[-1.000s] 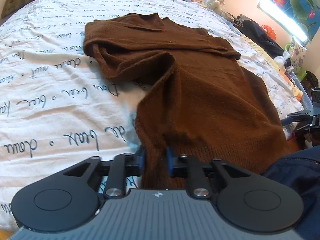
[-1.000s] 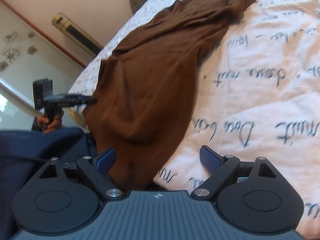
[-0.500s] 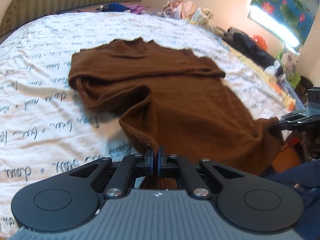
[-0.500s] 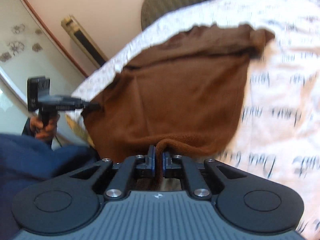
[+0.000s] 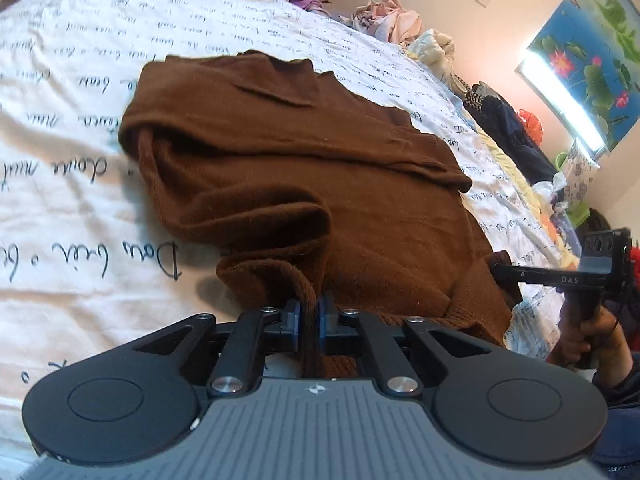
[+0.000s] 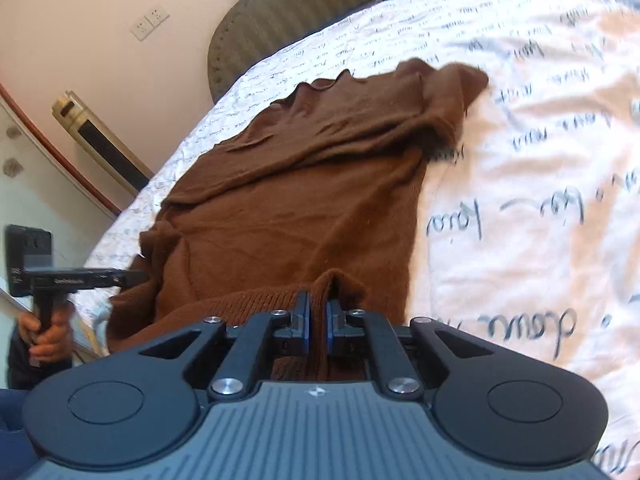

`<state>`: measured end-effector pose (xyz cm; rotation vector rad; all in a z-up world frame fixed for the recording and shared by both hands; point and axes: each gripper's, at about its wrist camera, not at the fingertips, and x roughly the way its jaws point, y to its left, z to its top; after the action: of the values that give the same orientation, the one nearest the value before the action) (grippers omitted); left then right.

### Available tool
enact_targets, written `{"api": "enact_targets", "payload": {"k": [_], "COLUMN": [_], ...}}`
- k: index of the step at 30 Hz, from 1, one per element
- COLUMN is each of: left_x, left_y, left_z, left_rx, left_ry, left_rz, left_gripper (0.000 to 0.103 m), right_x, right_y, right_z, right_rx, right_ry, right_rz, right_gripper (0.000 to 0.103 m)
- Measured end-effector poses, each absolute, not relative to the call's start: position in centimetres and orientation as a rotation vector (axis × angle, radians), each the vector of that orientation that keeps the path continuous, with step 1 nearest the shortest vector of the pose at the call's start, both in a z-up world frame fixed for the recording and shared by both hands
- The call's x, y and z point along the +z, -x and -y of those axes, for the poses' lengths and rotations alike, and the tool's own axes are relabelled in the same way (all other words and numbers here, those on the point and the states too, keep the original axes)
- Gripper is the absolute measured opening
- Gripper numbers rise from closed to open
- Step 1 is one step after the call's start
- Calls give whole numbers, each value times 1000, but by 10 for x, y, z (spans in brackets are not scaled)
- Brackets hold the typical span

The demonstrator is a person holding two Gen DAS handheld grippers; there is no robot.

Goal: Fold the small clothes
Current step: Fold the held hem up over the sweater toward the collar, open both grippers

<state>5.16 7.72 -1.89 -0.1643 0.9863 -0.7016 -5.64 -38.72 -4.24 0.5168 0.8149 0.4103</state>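
Bed (image 5: 80, 208): carrying everything, white cover with handwriting print spreading around the brown sweater (image 5: 320, 168).
Sweater: lying across the bed's middle, neck toward the headboard (image 6: 256, 12), hem toward the bed's near edge.
Left claw (image 5: 309, 316): pinching a hem fold, pads easing apart.
Right claw (image 6: 317, 320): clamping the hem's other corner.
Reason: likely holding both corners for folding the hem up toward the headboard.

Fuzzy knit sweater (image 5: 304, 184), matt cotton bedsheet (image 5: 80, 216)
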Motion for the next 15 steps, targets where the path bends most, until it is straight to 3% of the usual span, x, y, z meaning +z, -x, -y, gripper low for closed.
{"api": "enact_targets", "payload": {"k": [1,3,5,8,11,13,15], "left_x": [-21,-24,-25,-29,-36,-39,-42], "left_y": [-52,-53,-53,-50,-47,-46,-47], "left_z": [-80,-85,-85,-82,-81,-84,-89], "left_rx": [-713,-744,-763,-768,-770,-753,-734], "left_ry": [187,241,272,281,319,342,369], "left_rz": [-993,-988,-976,-979,-988,-988,-1005], "left_gripper": [28,61,68,68,65,48,11], "right_x": [-45,-49,-54,-60,-69,-74,-75], "right_y": [59,66,70,75,74,73,71], "right_z": [389,393,396,398,397,395,393], "right_rx": [419,429,445,468,485,496,502], "right_ry": [-545,-580,-626,-694,-740,-757,-768], "right_rz": [-811,-805,-807,-805,-820,-824,-822], "right_gripper": [8,8,9,9,10,10,10]}}
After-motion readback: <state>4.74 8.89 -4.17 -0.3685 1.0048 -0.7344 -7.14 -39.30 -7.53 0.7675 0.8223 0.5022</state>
